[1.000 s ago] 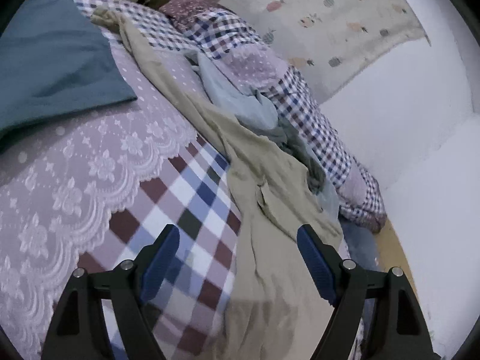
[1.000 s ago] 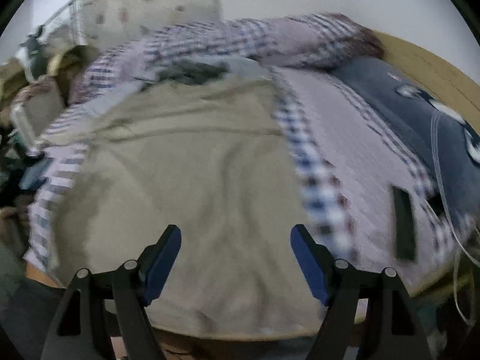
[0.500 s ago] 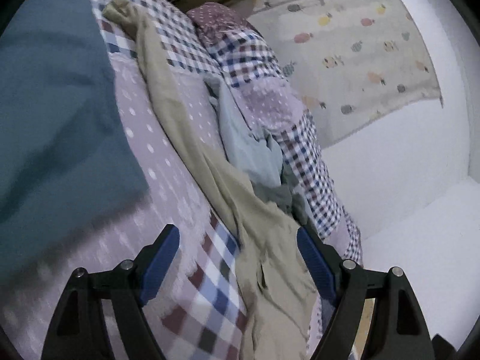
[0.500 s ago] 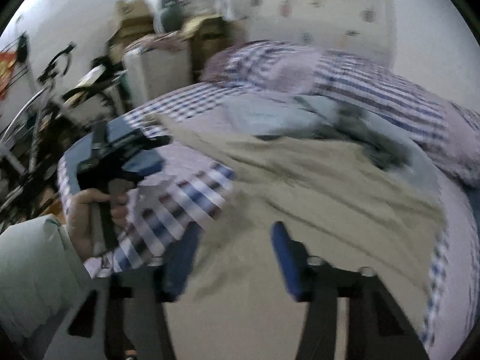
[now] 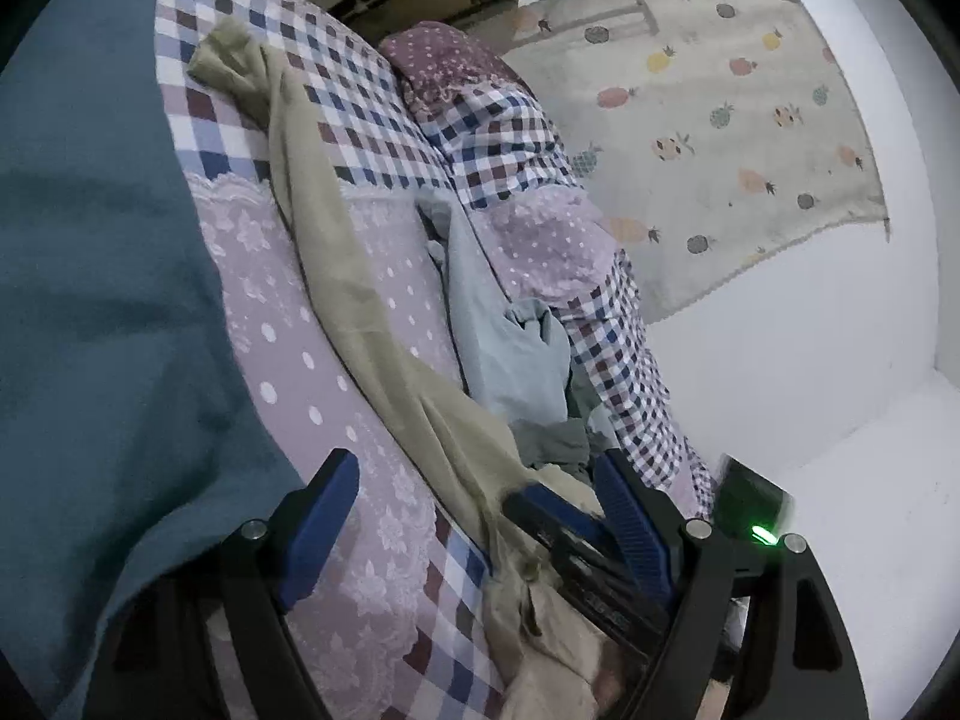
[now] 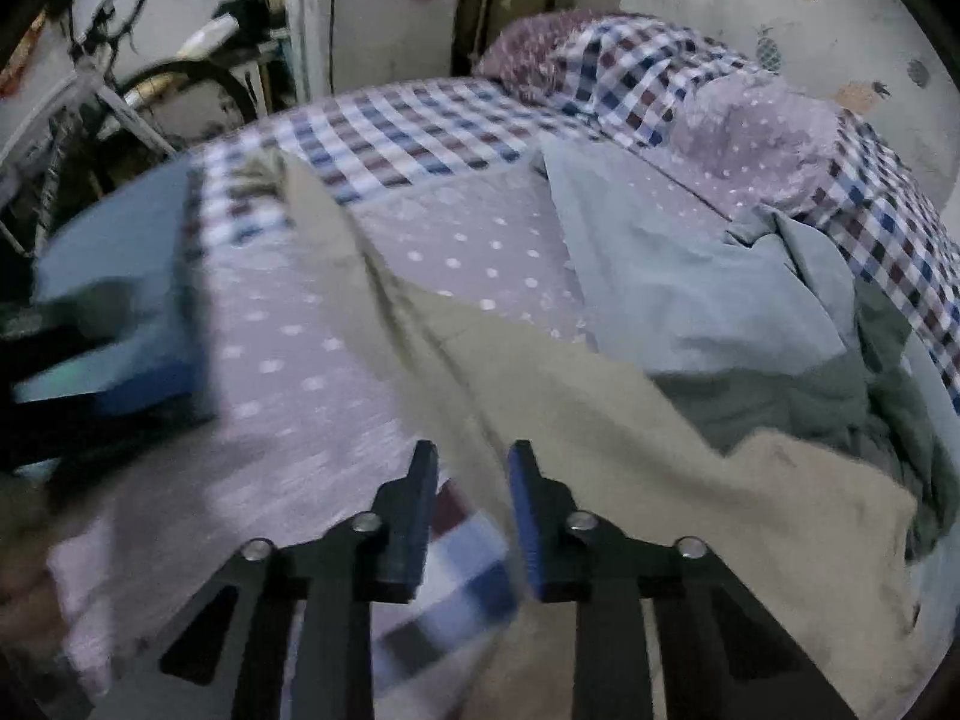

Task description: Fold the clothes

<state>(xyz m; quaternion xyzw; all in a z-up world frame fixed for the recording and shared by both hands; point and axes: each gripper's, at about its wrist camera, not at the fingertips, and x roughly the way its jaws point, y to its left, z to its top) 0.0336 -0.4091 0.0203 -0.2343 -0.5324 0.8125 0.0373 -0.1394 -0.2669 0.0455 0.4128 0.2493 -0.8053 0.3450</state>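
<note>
Long khaki trousers (image 5: 336, 252) lie stretched along the bed, with the waist end bunched low in the left wrist view. My left gripper (image 5: 477, 516) hangs open over that waist end, its pads wide apart and holding nothing. The right gripper's dark fingers (image 5: 558, 525) reach in between them onto the cloth. In the right wrist view my right gripper (image 6: 473, 453) is narrowed to a small gap on the edge of the khaki trousers (image 6: 600, 438). A folded teal garment (image 5: 96, 300) lies at the left.
A light blue garment (image 6: 678, 282) and a grey-green one (image 6: 780, 396) are heaped beside the trousers against a rolled checked quilt (image 5: 528, 144). A pineapple-print curtain (image 5: 720, 108) and white wall close the far side. A bicycle (image 6: 150, 90) and a white box (image 6: 384, 36) stand past the bed.
My right gripper swung round to the trousers' waist edge and its jaws went from wide open to nearly shut there. The left gripper tilted up along the bed and stayed open.
</note>
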